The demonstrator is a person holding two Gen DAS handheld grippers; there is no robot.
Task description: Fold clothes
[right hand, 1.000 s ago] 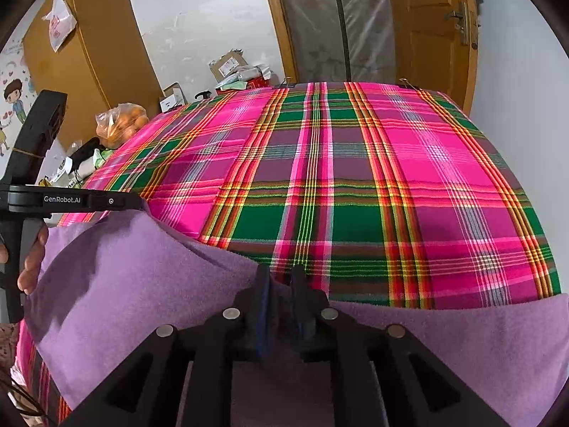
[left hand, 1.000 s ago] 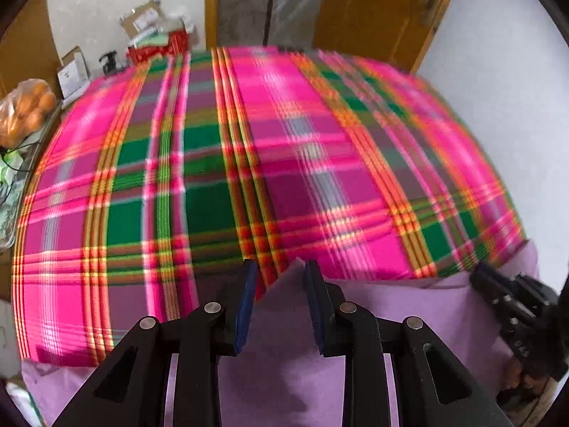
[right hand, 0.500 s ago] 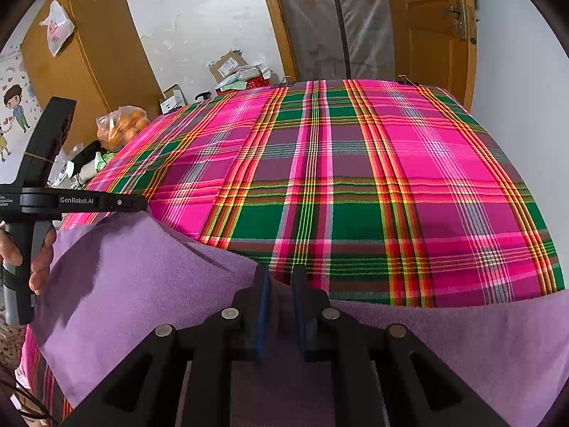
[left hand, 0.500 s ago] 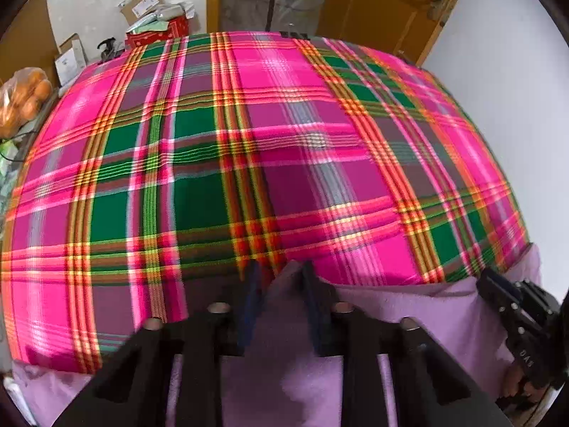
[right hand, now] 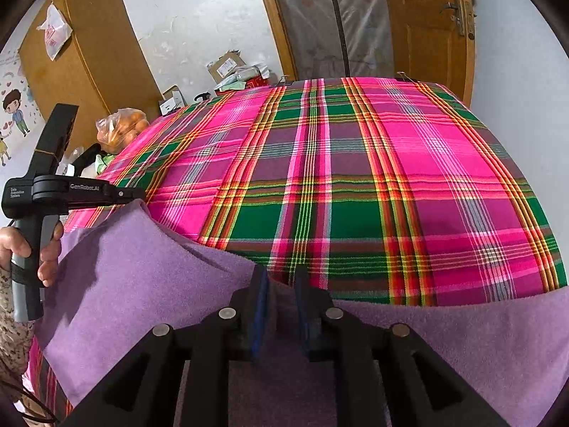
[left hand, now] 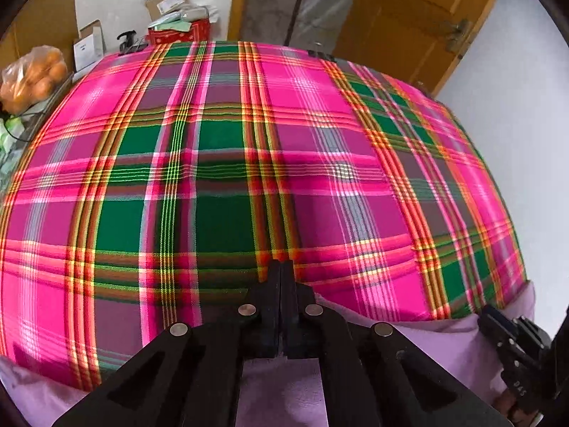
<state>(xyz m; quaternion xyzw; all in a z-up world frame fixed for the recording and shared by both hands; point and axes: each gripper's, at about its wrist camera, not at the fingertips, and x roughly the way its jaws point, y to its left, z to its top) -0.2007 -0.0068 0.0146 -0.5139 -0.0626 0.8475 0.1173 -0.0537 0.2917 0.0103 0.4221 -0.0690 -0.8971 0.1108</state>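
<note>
Folding looks barely begun, by my reading: the purple garment (right hand: 149,284) lies at the near edge of the plaid-covered bed (right hand: 355,185), one corner lifted, with no finished fold visible. The left gripper (left hand: 281,270) has just been closing; its jaws meet, seemingly pinching that raised corner, angled steeply down. The right gripper (right hand: 279,277) has just been opening; its jaws are parted around a ridge of cloth, pads apparently not pressing.

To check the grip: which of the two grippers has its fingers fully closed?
The left gripper: its fingers meet on the purple cloth's edge. The right gripper has just been opening its fingers, cloth between them.
</note>
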